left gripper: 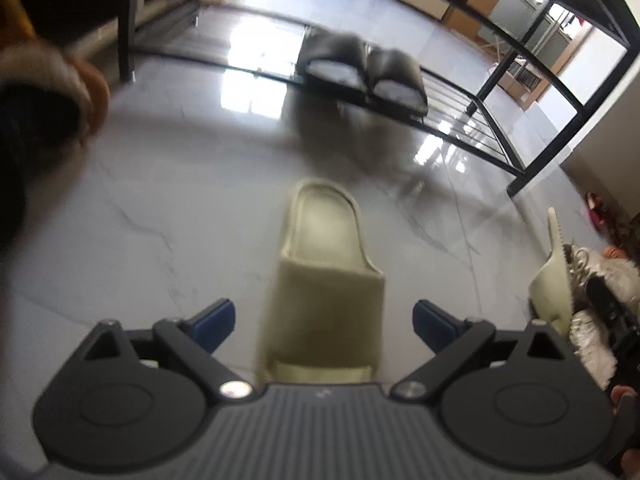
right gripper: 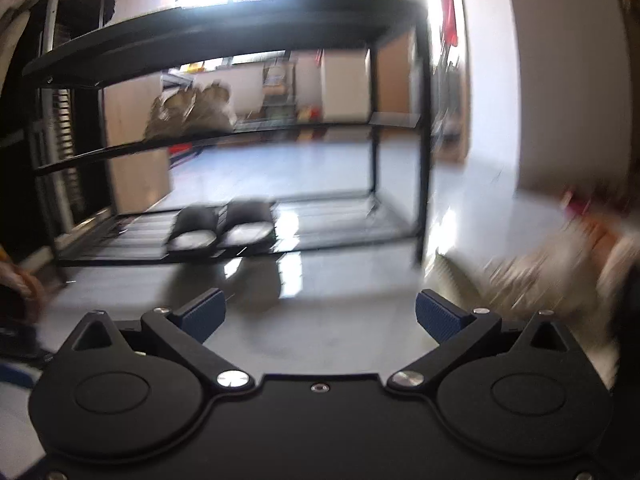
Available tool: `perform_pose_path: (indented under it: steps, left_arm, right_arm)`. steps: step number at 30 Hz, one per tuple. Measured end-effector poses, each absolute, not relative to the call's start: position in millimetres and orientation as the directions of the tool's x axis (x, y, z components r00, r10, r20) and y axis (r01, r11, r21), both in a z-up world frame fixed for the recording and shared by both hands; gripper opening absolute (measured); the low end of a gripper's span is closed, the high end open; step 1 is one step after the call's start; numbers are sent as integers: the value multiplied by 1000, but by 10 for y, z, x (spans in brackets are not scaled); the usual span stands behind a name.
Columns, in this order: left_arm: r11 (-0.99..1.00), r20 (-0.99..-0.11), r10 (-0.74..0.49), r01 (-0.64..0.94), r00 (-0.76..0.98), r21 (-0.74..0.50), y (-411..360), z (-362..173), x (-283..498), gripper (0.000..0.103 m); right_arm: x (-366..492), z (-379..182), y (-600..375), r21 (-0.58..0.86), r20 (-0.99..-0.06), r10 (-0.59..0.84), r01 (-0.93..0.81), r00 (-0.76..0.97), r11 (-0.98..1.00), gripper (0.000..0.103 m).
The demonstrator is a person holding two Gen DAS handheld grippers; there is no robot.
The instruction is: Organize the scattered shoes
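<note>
Beige slide [left gripper: 320, 280] lies on the floor between the wide-spread left claw [left gripper: 323, 322], untouched; right claw [right gripper: 320, 316], equally wide and empty, faces the shoe rack [right gripper: 420, 160].

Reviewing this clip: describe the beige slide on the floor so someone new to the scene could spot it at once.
Start at the black metal shoe rack, whose bottom shelf holds a pair of black slippers. On the glossy grey floor in front of it lies the beige slide, alone and flat on its sole. Its twin stands on edge by white sneakers.
</note>
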State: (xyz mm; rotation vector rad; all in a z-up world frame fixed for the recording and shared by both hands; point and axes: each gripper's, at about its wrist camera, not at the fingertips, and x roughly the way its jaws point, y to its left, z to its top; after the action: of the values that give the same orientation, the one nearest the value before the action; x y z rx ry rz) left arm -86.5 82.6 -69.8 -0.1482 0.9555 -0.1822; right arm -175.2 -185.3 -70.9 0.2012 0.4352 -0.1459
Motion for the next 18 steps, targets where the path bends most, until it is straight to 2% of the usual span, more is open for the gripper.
perform_pose_path:
  steps: [4, 7, 11, 14, 18]
  left_arm:
    - [991, -765, -132, 91, 630, -97, 967, -530, -913, 98]
    - [996, -726, -89, 66, 681, -60, 1165, -438, -951, 102]
    - [995, -709, -17, -58, 705, -81, 1425, -473, -891, 102]
    - [991, -721, -15, -87, 693, -104, 1507, -508, -829, 102]
    - [992, -719, 12, -97, 695, -77, 1514, -549, -776, 102]
  right_arm:
    - [-1627, -783, -1601, 223, -490, 3, 122, 872, 967, 103]
    - [-1489, -846, -1279, 213, -520, 91, 26, 849, 977, 103]
    - [-1295, -938, -979, 231, -566, 171, -44, 806, 972, 103]
    - [-1187, -1005, -772, 223, -589, 203, -84, 782, 971, 103]
    - [-1067, -1089, -647, 207, -615, 207, -97, 761, 973, 103]
